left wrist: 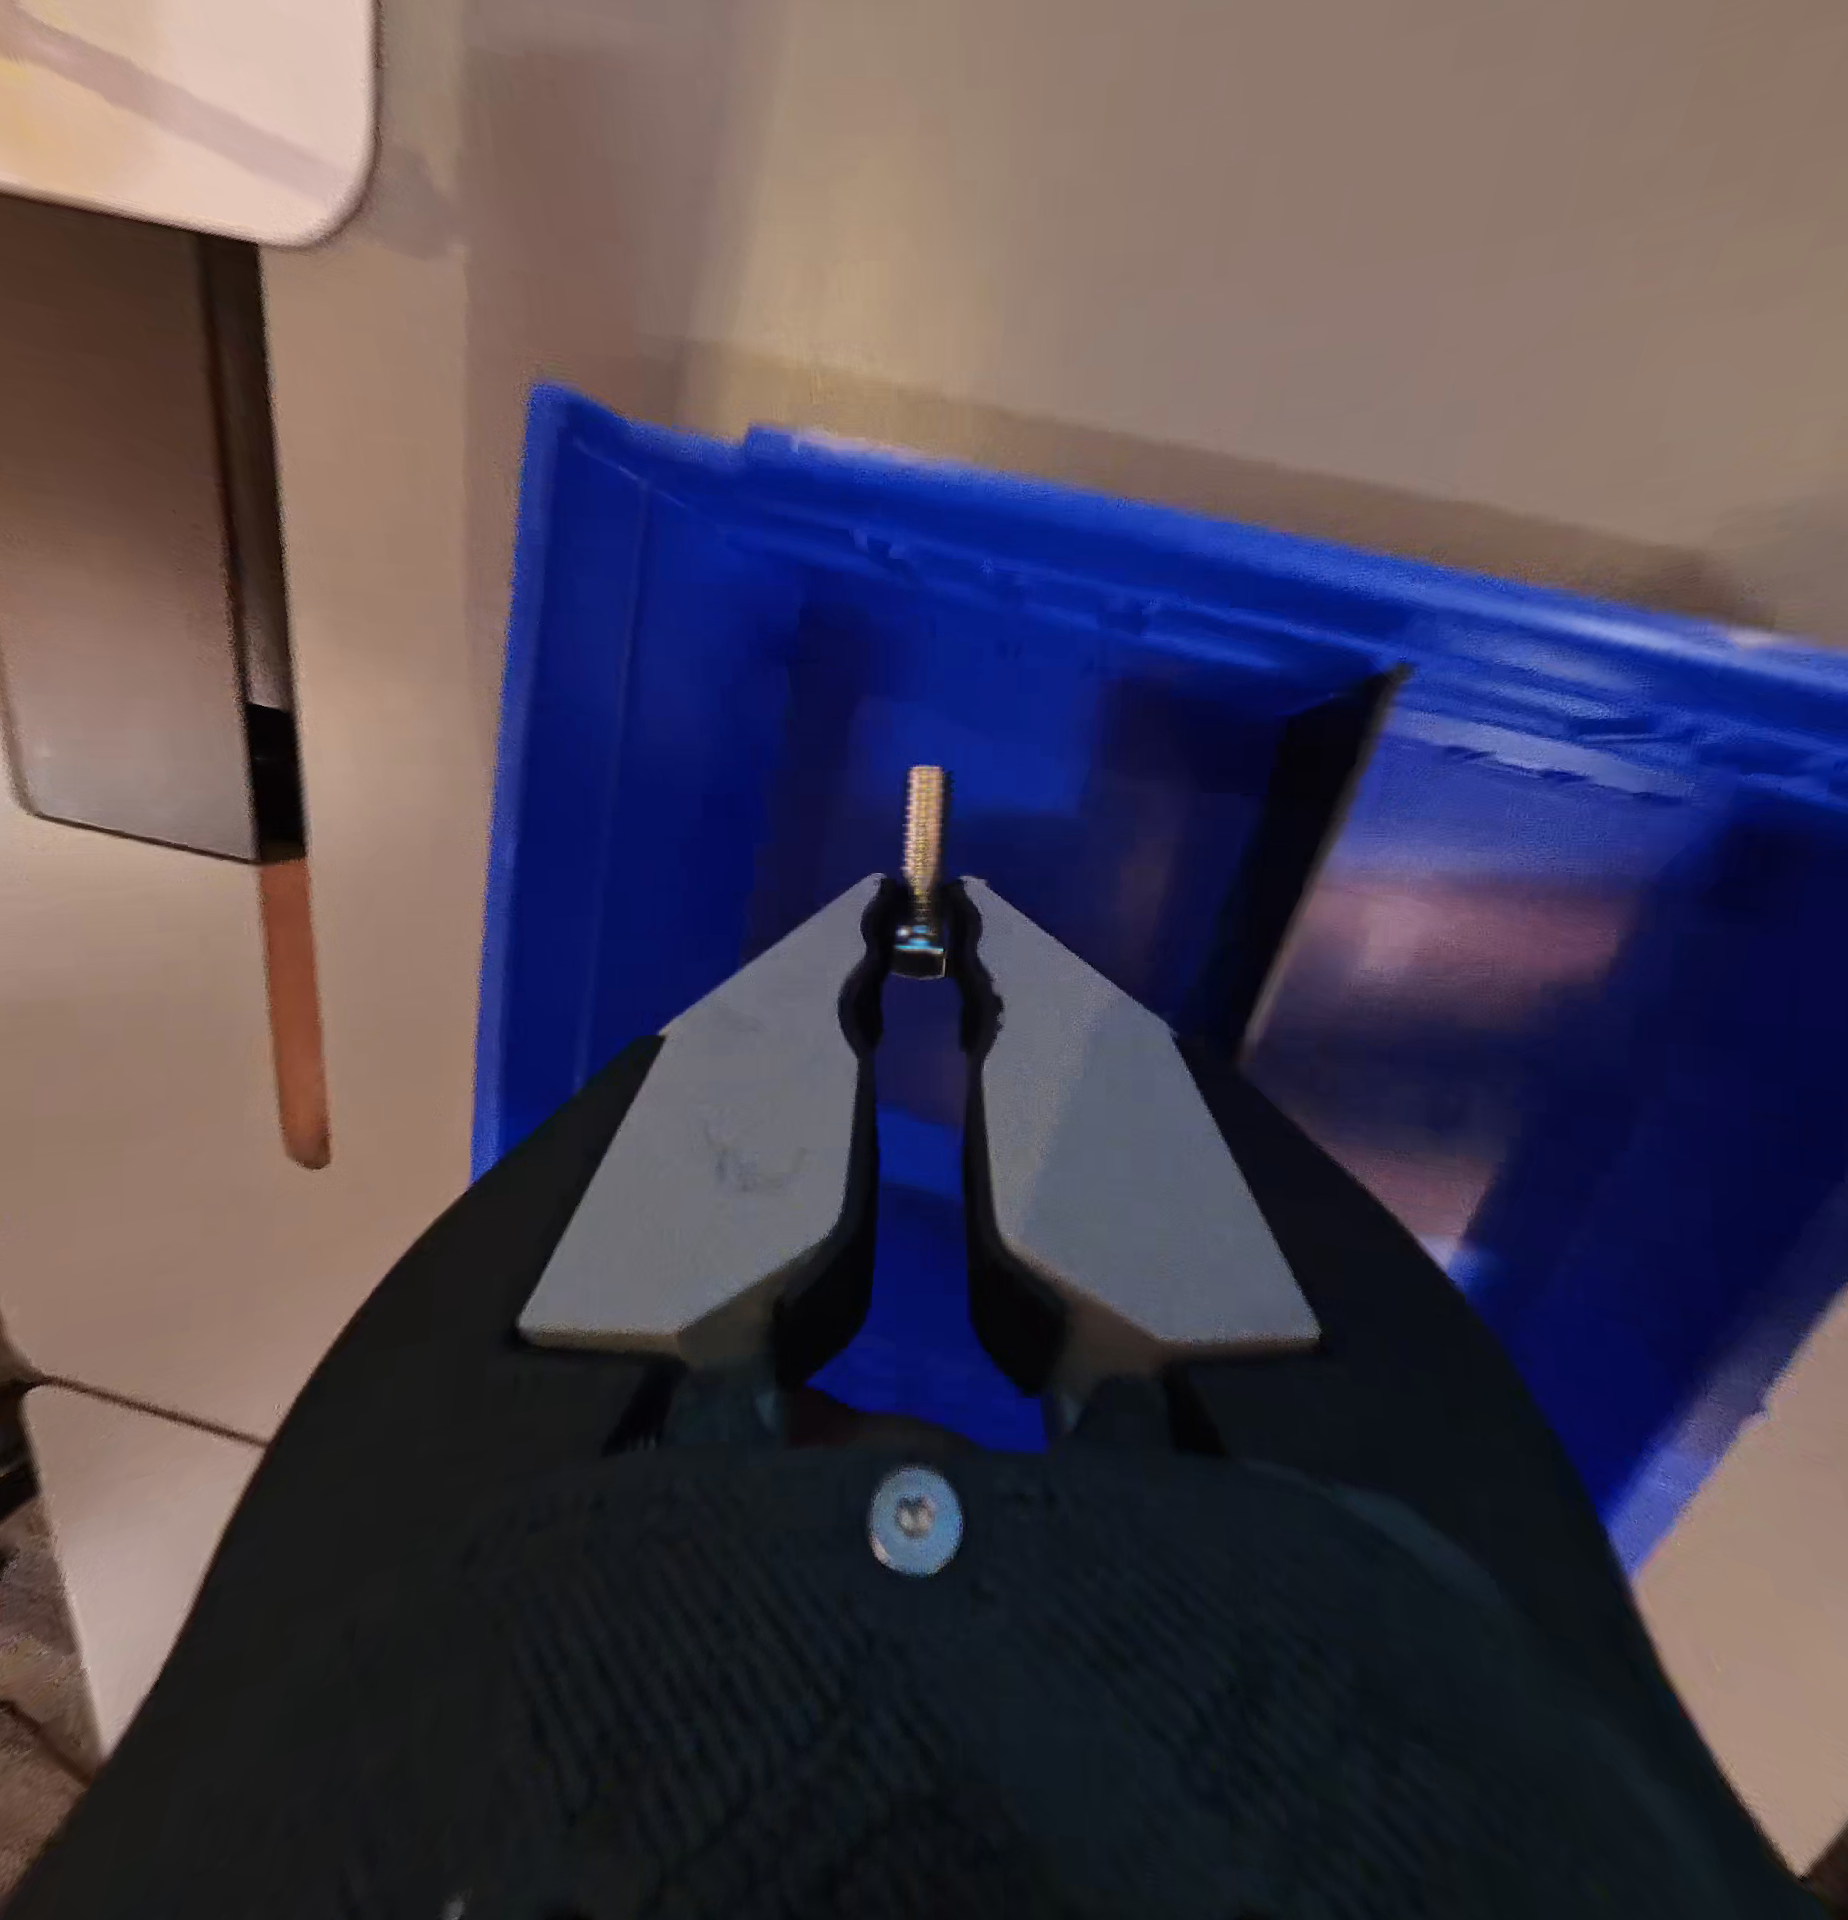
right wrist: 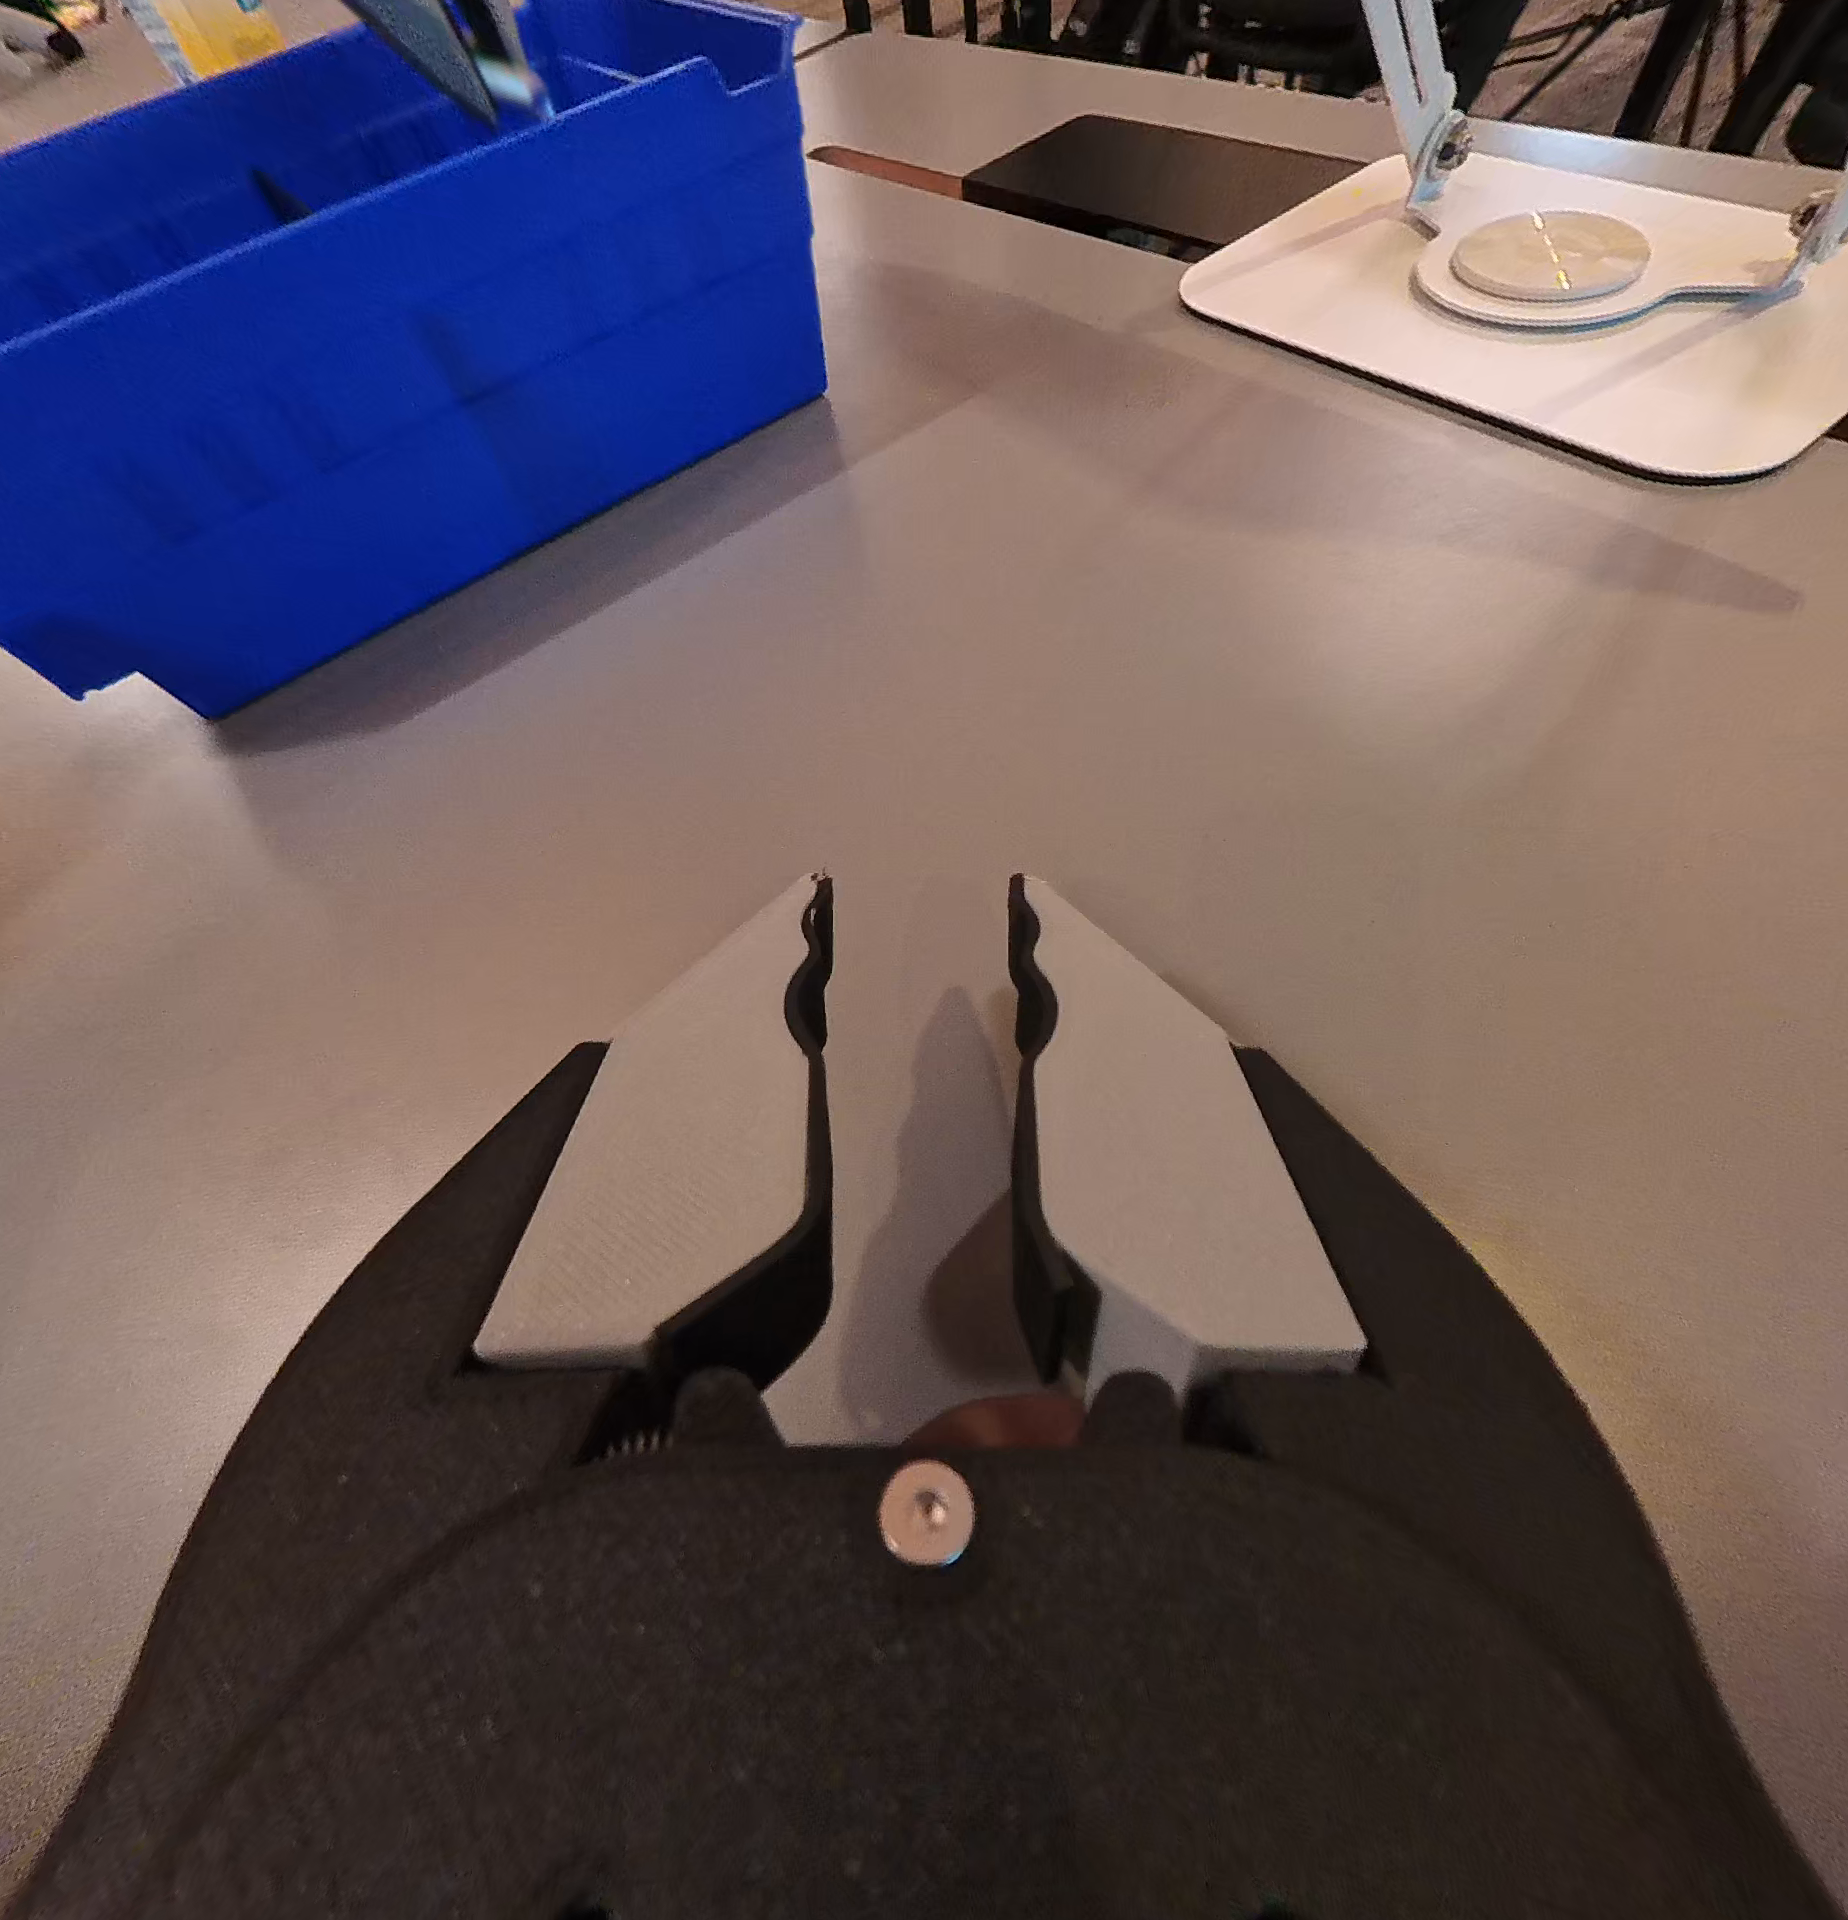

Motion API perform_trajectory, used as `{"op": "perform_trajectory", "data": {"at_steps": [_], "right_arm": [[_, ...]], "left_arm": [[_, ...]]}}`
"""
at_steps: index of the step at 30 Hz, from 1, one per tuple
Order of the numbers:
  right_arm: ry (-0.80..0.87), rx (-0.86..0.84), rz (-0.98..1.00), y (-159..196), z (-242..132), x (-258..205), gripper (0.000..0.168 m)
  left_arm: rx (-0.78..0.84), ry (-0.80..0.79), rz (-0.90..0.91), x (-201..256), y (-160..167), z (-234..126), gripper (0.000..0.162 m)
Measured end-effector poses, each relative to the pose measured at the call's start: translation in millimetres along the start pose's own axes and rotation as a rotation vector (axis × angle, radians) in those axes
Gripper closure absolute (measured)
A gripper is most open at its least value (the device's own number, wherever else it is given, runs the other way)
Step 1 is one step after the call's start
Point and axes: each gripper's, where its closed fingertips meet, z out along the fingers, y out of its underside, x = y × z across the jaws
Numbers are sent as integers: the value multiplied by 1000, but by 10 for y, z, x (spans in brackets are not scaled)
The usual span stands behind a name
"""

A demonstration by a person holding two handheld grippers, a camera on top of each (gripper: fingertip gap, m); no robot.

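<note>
Between the tips of the left gripper [left wrist: 922, 914] a small bolt [left wrist: 925, 831] is clamped by its head end, threaded shank pointing forward past the tips. The jaws are closed on it. Judged from its look, the bolt is metal: light, rigid, not fragile, but smooth and small enough to slip or pivot. The grip at the head, seated in the pad notches, appears the securest hold.

Directly beyond the bolt is the blue bin [left wrist: 629, 727], open side toward the camera; the bolt sits over its left compartment. A dark divider [left wrist: 1315, 831] to the right of that compartment separates it from the next and could obstruct sideways travel. Bin contents are blurred and cannot be identified.

Right of the bin, the right gripper [right wrist: 920, 894] hovers over the table [right wrist: 1107, 675], jaws apart and empty. Farther right of the bin stands a white stand base [right wrist: 1367, 353].
</note>
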Motion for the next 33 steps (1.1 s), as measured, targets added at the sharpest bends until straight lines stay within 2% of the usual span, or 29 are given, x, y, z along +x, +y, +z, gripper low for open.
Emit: {"op": "perform_trajectory", "data": {"at_steps": [3,7,11,14,18,22,23,28,31,33], "right_arm": [[-22,24,-21,-43,-10,-84,137],[-119,172,-48,-326,-153,-325,138],[-356,422,41,-762,-563,-672,145],[-453,542,104,-954,-844,-735,144],[-471,577,128,-1010,-945,-707,141],[-550,541,141,-970,-905,-863,132],[-556,535,134,-962,-892,-897,134],[-528,510,106,-927,-840,-928,161],[-521,476,125,-898,-807,-886,162],[-459,453,128,-868,-751,-789,162]], "left_arm": [[135,-24,27,193,-370,-380,154],[426,-76,96,661,-1177,-728,154],[662,-182,90,1218,-1933,-773,155],[746,-232,50,1566,-2249,-656,155],[778,-213,12,1912,-2468,-512,155],[784,-215,-30,1999,-2567,-483,155],[782,-207,-41,2008,-2574,-471,155],[783,-207,-94,1999,-2593,-381,155],[807,-180,-170,1969,-2605,-326,155],[825,-168,-227,1939,-2598,-284,153]]}}
